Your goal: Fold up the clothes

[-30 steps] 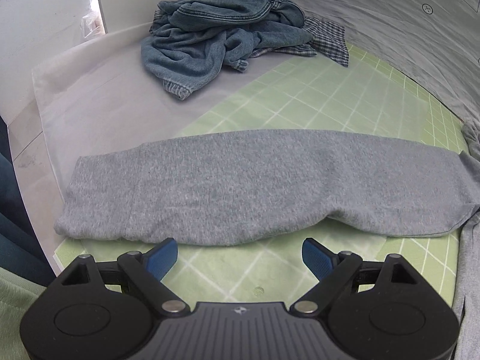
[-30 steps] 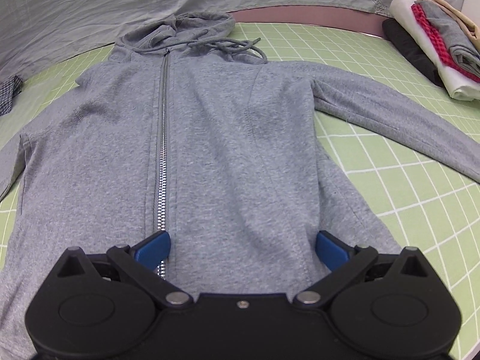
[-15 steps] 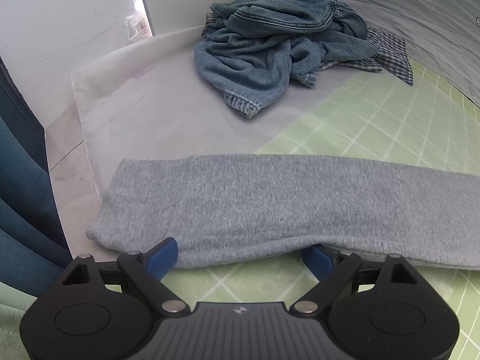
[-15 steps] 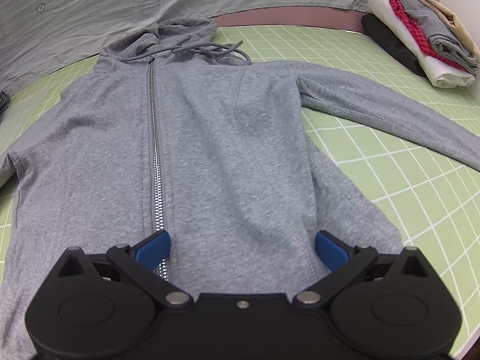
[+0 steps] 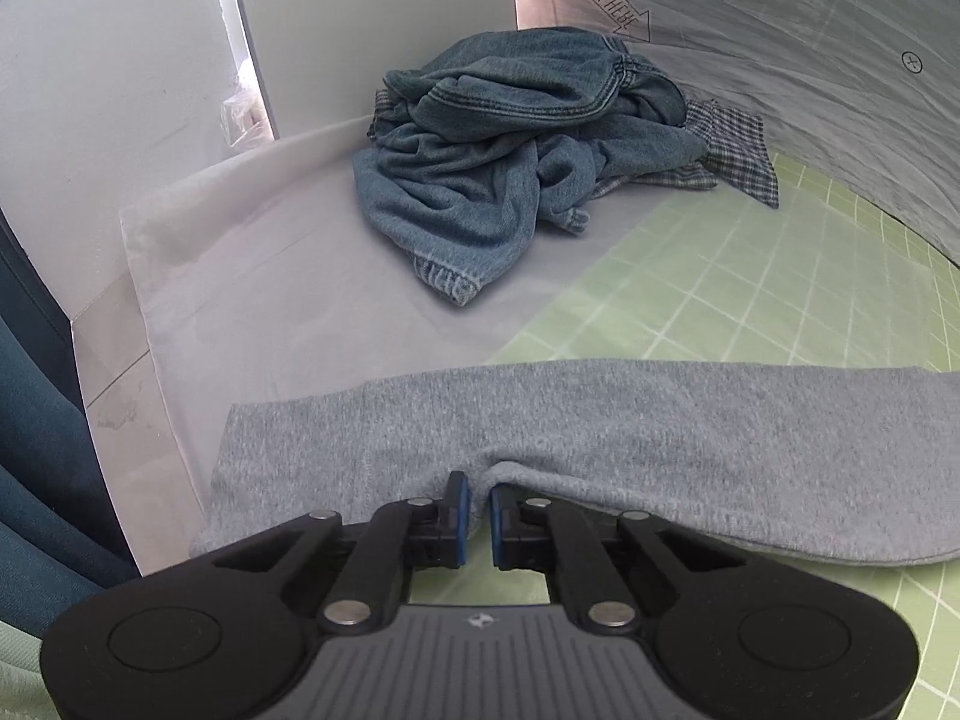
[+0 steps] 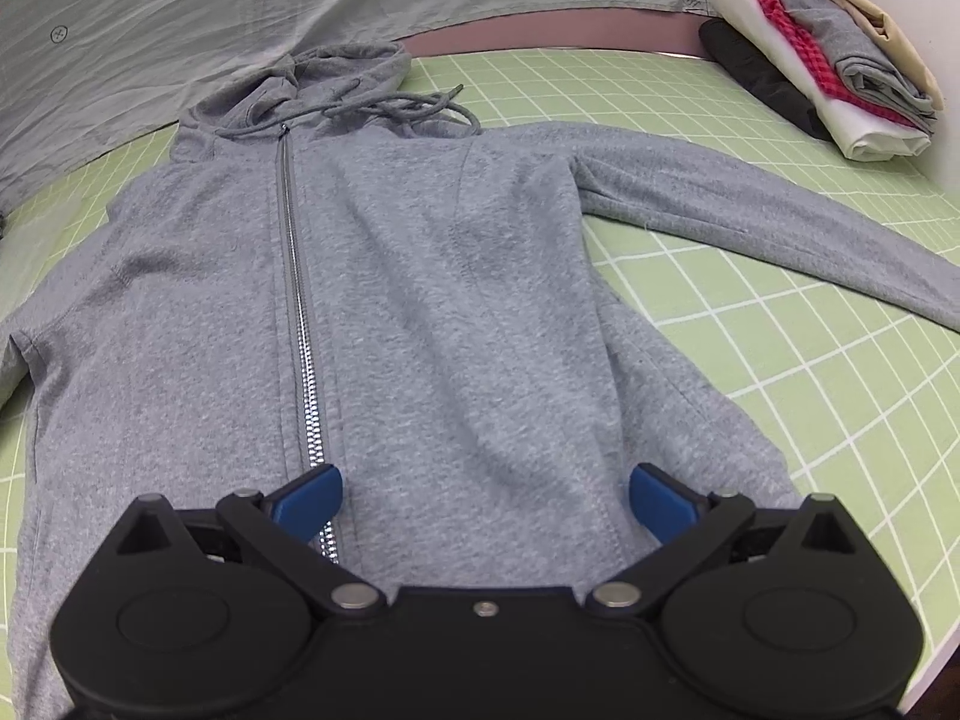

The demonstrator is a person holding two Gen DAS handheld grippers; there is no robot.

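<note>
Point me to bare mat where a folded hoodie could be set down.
Free: green mat between the hoodie's right sleeve and body; white sheet between the jeans heap and left sleeve. Crowded: folded stack corner.

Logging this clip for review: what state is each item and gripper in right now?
Hoodie: spread flat, zipped up, front facing up.
Sleeve: stretched out flat, near edge pinched.
Left gripper: jaws shut on sleeve.
Right gripper: jaws open over the hoodie's hem.
Denim pile: crumpled, unfolded.
Clothes stack: folded.
</note>
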